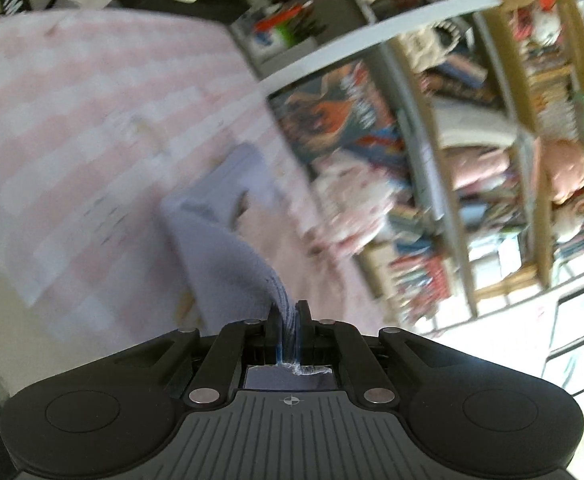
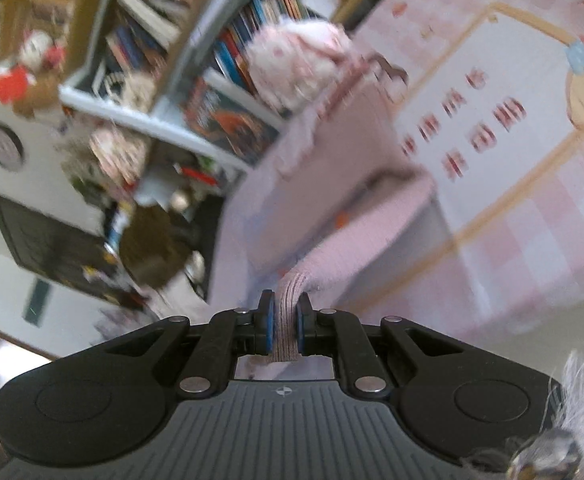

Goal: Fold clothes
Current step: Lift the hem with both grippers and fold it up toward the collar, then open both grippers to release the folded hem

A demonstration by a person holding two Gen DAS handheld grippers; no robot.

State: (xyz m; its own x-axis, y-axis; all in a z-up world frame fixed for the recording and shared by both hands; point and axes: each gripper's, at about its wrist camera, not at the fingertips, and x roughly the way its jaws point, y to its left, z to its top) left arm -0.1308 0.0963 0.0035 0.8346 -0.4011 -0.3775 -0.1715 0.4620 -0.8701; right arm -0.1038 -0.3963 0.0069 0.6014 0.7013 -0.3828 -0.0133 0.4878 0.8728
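Observation:
My left gripper is shut on the ribbed edge of a pale lilac-pink knit garment. The cloth stretches away from the jaws and drapes onto the pink checked bedspread. In the right wrist view my right gripper is shut on a ribbed pink hem of the same kind of knit garment. That cloth rises in a taut fold from the jaws toward the bed's far edge. Both views are tilted and blurred.
A bookshelf crowded with books and soft toys stands past the bed. A floral pink bundle lies at the bed's edge by the shelf. The bedspread carries a large white cartoon panel.

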